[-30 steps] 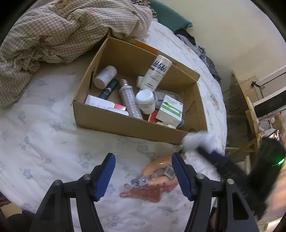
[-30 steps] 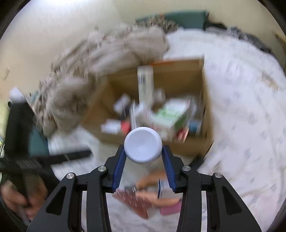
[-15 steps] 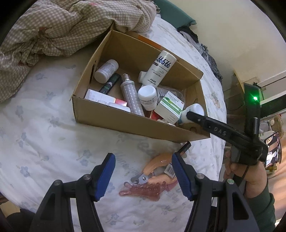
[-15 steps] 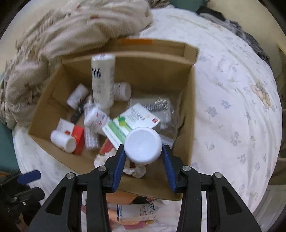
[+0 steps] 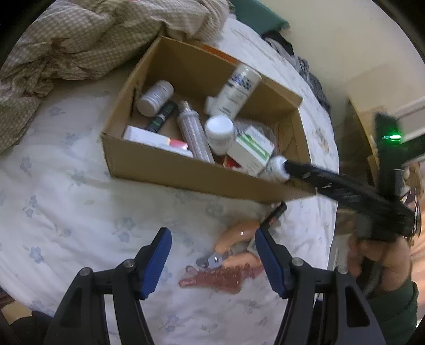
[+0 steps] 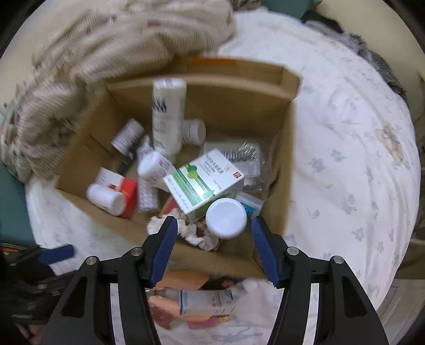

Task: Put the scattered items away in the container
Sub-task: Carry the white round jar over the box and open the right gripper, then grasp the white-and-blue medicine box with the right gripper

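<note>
A bed is covered by a white sheet printed with pale blue flowers. A beige checked quilt is bunched at its far side, and a dark green pillow is seen beyond it. A plain cream wall is seen behind. Wooden furniture is placed beside the bed, though blurred. The scene is evenly, softly lit.

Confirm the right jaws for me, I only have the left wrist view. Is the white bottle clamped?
Observer: No. The right gripper has its jaws open, not pinching the white-capped bottle.
Operator: Bottle where?
Observer: Over the cardboard box, at its near right corner, next to the green-and-white carton. Can't tell if it's resting.
Operator: Anything outside?
Observer: A white-and-blue carton lies on the bedsheet, just outside the box's near wall.
</note>
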`<state>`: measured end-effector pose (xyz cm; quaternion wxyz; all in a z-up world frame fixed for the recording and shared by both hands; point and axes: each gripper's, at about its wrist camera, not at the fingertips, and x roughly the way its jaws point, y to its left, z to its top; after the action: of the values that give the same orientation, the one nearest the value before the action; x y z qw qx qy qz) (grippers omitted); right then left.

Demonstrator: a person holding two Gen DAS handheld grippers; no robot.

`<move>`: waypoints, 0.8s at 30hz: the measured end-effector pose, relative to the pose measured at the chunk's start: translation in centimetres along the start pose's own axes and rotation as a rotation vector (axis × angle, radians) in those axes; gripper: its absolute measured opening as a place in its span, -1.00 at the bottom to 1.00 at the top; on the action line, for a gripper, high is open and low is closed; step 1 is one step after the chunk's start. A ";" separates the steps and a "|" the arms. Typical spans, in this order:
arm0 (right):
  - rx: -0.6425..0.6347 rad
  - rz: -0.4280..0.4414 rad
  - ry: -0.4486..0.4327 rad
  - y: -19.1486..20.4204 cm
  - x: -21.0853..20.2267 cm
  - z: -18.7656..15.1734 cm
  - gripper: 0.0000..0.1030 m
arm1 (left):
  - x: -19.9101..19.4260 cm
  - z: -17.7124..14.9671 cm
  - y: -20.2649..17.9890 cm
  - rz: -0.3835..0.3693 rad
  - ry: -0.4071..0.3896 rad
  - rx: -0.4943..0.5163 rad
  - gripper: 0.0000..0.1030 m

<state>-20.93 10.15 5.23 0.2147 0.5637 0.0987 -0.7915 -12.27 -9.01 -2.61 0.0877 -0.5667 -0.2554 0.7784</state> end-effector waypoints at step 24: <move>0.281 0.208 0.016 -1.4 5.8 -11.3 0.76 | 1.8 -0.3 0.1 0.034 0.056 -0.013 0.28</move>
<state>-13.58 14.53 -4.23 0.2140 0.6016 -0.0699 -0.7664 -12.60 -8.24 -4.23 0.0779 -0.5932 -0.2482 0.7618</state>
